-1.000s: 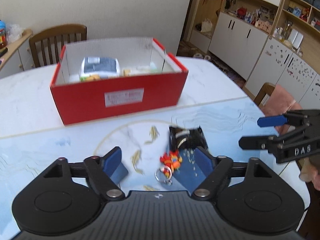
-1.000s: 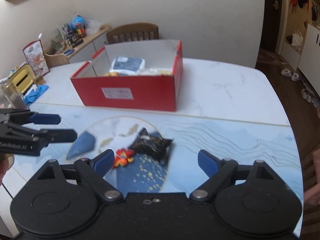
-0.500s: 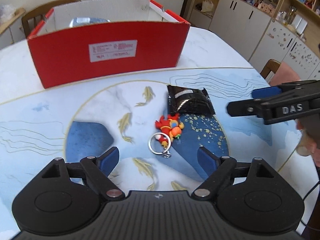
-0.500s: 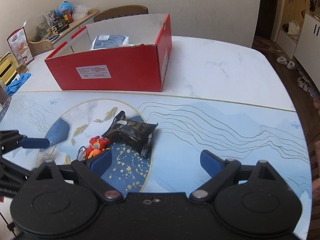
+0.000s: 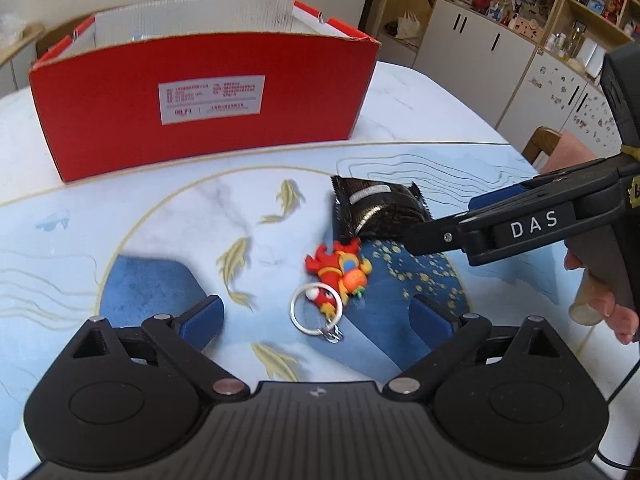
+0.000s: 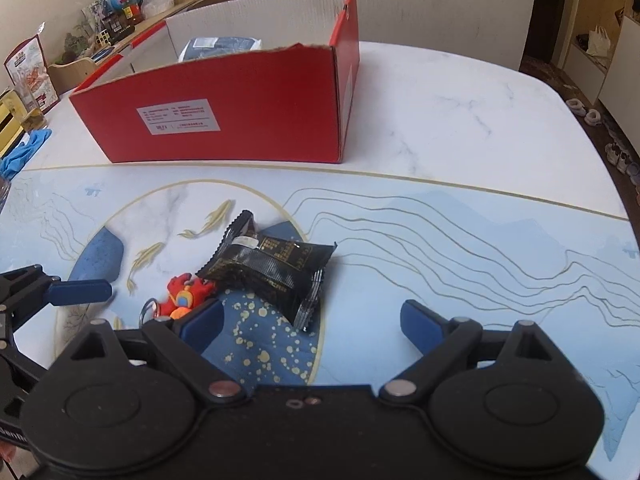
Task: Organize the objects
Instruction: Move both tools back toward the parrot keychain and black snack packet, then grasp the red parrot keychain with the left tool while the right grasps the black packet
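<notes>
A red and orange keychain figure (image 5: 336, 276) with a metal ring lies on the blue patterned table mat. My left gripper (image 5: 316, 318) hangs low over it, jaws opening, the keychain between the fingers and untouched. Just beyond lies a black snack packet (image 5: 376, 208). In the right wrist view the packet (image 6: 272, 268) sits ahead of my right gripper (image 6: 312, 320), which is open and holds nothing. The keychain (image 6: 186, 294) shows by that gripper's left finger. The red cardboard box (image 5: 200, 120) stands behind, open on top, with a blue-white pack (image 6: 220, 46) inside.
My right gripper's fingers (image 5: 472, 220) reach in from the right over the packet's edge. The left gripper's finger (image 6: 80, 292) shows at the left. A blue cloth (image 6: 24, 152) and a cluttered sideboard (image 6: 100, 36) lie left of the box. White cabinets (image 5: 480, 52) stand to the right.
Both grippers have come down toward the table, nearer the keychain and packet. The left jaws have spread wider. The right gripper has moved in over the packet.
</notes>
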Tool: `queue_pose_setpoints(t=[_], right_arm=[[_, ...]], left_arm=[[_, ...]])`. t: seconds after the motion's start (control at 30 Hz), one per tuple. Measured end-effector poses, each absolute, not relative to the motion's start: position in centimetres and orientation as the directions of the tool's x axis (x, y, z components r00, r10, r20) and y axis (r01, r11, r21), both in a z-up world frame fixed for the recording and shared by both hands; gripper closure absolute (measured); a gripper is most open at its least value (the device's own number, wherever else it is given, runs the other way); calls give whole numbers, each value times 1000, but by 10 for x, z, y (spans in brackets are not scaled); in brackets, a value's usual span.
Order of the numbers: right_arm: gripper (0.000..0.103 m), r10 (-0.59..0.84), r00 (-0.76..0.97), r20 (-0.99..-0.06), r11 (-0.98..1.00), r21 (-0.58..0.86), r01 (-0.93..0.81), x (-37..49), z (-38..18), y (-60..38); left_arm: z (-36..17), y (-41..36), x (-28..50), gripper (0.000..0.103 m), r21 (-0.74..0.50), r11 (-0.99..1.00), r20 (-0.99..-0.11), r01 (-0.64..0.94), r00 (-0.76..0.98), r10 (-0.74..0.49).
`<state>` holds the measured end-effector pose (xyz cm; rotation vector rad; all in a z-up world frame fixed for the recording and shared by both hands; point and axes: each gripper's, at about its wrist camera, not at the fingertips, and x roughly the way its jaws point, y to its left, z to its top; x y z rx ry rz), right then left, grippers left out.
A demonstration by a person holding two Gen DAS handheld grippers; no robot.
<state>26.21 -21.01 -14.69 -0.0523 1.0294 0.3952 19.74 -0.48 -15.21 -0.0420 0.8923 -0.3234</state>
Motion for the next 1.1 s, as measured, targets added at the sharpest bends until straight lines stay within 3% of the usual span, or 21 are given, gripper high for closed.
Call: queue_pose_setpoints(t=[0.73,0.9,1.1], right_arm=[[9,274,449,-851,911,79,-406,285,-164,-188],[15,260,463,-847,893,28,-450,284,-165,-178],[32,277,464,-841,876,22,-483,282,-162,-174]], left_arm=[[-164,-40,212,5,11,934,-754,358,616,-227],[-161,-42,212,19,17,927,-749,374,619,-236],[-159,-45,210,38,19,917,-747,399,615,-253]])
